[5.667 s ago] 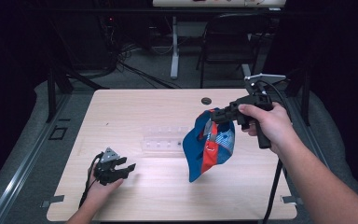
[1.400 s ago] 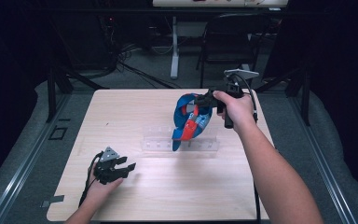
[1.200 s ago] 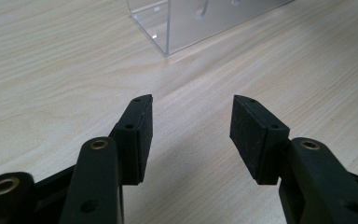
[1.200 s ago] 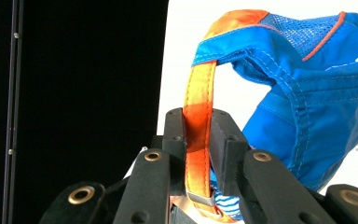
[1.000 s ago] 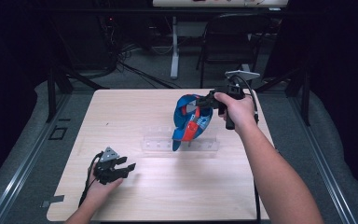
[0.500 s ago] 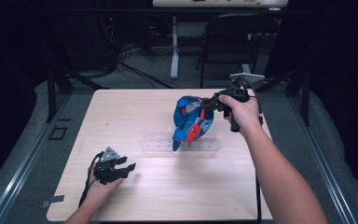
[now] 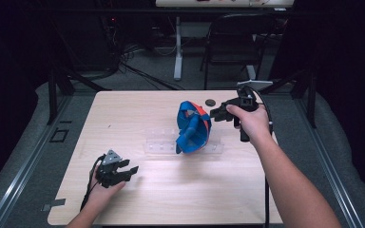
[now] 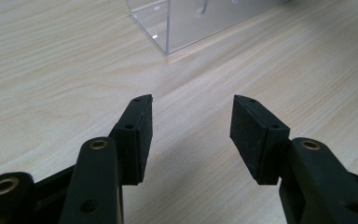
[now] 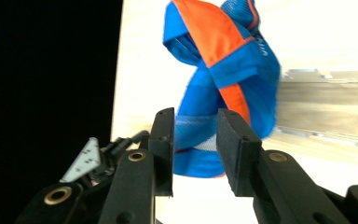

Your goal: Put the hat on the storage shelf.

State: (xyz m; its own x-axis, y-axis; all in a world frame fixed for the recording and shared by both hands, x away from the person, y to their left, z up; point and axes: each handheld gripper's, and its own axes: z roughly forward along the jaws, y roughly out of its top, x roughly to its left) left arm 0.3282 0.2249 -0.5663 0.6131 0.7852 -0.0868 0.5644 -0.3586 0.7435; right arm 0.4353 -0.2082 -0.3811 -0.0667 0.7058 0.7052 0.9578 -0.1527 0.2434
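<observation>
Blue-and-orange cap (image 7: 193,128) sits mid-frame in the high view, on the clear rack (image 7: 161,142); our right gripper (image 7: 217,113) is just right of it. Left gripper (image 8: 191,133), lower centre of its own view, gapes over bare table (image 8: 51,70). Right gripper view: jaws just opening, the cap centred beyond them, unclamped.

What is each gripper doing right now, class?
Left gripper: open, empty, by the table.
Right gripper: jaws just opening, cap released onto the clear rack.

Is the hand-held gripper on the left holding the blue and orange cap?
No, the left hand-held gripper stands open over bare table, while the blue and orange cap sits on the clear rack.
</observation>
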